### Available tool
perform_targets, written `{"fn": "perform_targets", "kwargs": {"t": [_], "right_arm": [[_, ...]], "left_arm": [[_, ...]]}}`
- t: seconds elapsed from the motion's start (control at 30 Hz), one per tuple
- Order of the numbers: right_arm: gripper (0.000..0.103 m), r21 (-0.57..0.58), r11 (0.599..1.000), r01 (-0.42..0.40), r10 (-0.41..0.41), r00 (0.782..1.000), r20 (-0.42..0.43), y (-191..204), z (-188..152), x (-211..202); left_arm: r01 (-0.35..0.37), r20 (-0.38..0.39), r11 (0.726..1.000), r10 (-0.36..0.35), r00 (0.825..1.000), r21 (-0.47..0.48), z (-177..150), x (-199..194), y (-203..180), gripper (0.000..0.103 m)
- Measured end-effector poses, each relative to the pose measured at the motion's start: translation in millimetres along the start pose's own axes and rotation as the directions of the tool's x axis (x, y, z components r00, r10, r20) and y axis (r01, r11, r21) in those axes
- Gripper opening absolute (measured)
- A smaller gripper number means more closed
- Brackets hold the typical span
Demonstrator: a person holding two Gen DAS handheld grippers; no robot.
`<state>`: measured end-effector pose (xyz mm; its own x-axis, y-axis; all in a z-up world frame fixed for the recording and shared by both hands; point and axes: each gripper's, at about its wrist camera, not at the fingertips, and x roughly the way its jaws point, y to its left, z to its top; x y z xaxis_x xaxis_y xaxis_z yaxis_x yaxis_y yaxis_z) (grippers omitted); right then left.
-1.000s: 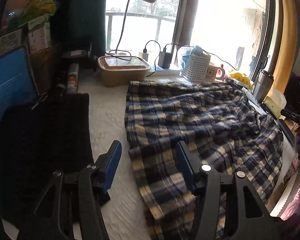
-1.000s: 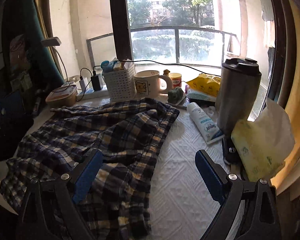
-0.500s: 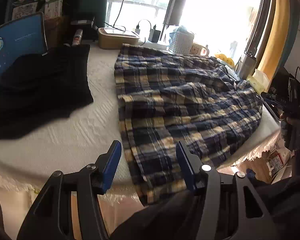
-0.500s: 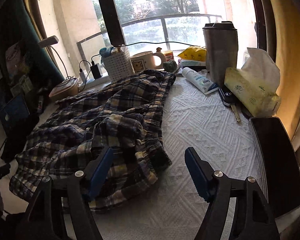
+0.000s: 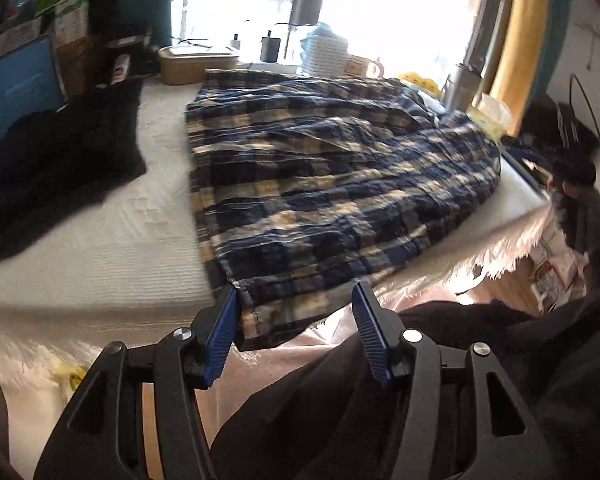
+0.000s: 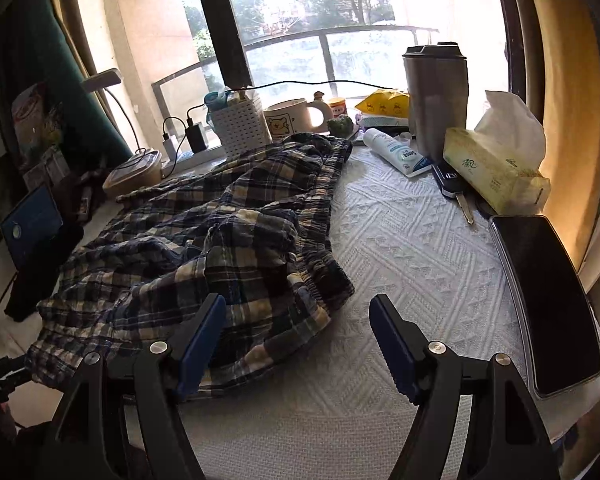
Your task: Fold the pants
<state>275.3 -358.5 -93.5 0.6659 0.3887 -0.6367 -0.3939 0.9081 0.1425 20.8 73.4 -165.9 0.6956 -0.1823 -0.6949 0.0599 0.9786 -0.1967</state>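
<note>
Here, pants (image 5: 324,184) hem between left gripper (image 5: 296,334) jaws

- The plaid pants (image 6: 220,248) lie rumpled across the left half of the desk (image 6: 400,248), which wears a white textured cloth.
- The right gripper (image 6: 296,312) stands with jaws apart at the pants' near edge — the left finger (image 6: 198,344) over the fabric, the right one over bare cloth, nothing pinched.
- Along the right: a black phone (image 6: 548,300), a tissue pack (image 6: 496,172), a key (image 6: 456,188), a steel tumbler (image 6: 436,96) and a white tube (image 6: 396,152).
- At the window — a white basket (image 6: 242,128) and a mug (image 6: 290,118).
</note>
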Motion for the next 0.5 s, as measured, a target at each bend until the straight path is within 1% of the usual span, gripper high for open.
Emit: {"fn": "perform_targets", "kwargs": {"t": [0.07,0.13,0.17,0.2,0.23,0.27,0.3,0.33,0.37,0.43,0.5], "right_arm": [[0.076,-0.002,1.000,-0.003,0.003,1.000,0.001,-0.6,-0.7,-0.1],[0.076,0.003,1.000,0.000,0.000,1.000,-0.002,-3.9,-2.0,1.7],[0.076,0.006,1.000,0.003,-0.003,1.000,-0.003,-5.8,-3.0,2.3],[0.076,0.009,1.000,0.004,-0.004,1.000,-0.003,-7.7,-3.9,2.8],[0.076,0.012,1.000,0.002,-0.002,1.000,-0.001,-9.8,-5.0,3.0],[0.076,0.012,1.000,-0.002,0.002,1.000,0.000,-11.2,-5.7,3.4],[0.074,0.009,1.000,-0.007,0.007,1.000,0.004,-12.0,-6.1,3.5],[0.062,0.006,1.000,-0.014,0.014,1.000,0.007,-12.5,-6.4,3.8],[0.053,0.003,1.000,-0.019,0.019,1.000,0.008,-13.0,-6.3,4.5],[0.050,-0.005,1.000,-0.025,0.025,1.000,0.012,-14.1,-4.3,6.6],[0.050,-0.003,0.999,-0.033,0.033,0.999,0.012,-16.9,-0.9,10.7]], "left_arm": [[-0.018,-0.008,1.000,0.018,1.000,0.019,-1.5,5.1,-5.1,0.056],[-0.035,0.003,0.999,0.035,0.999,0.032,-2.6,5.4,-7.3,0.056],[-0.042,0.006,0.998,0.042,0.999,0.040,-3.2,5.2,-7.9,0.051],[-0.056,0.016,0.997,0.055,0.998,0.043,-3.7,4.2,-7.9,0.044],[-0.057,0.032,0.997,0.055,0.998,0.046,-3.6,3.0,-6.6,0.015],[-0.050,0.020,0.998,0.049,0.999,0.035,-2.3,4.6,-3.5,0.002],[-0.048,0.019,0.999,0.047,0.999,0.018,-0.8,5.1,-0.7,0.002],[-0.039,0.027,0.999,0.039,0.999,0.003,0.5,4.0,1.4,0.002],[-0.035,0.036,0.999,0.035,0.999,-0.001,1.6,2.5,1.6,0.002],[-0.033,0.065,0.999,0.032,0.997,0.010,5.3,-3.6,-0.1,0.002],[-0.033,0.098,0.999,0.032,0.995,0.013,10.0,-11.1,0.2,0.002]]}}
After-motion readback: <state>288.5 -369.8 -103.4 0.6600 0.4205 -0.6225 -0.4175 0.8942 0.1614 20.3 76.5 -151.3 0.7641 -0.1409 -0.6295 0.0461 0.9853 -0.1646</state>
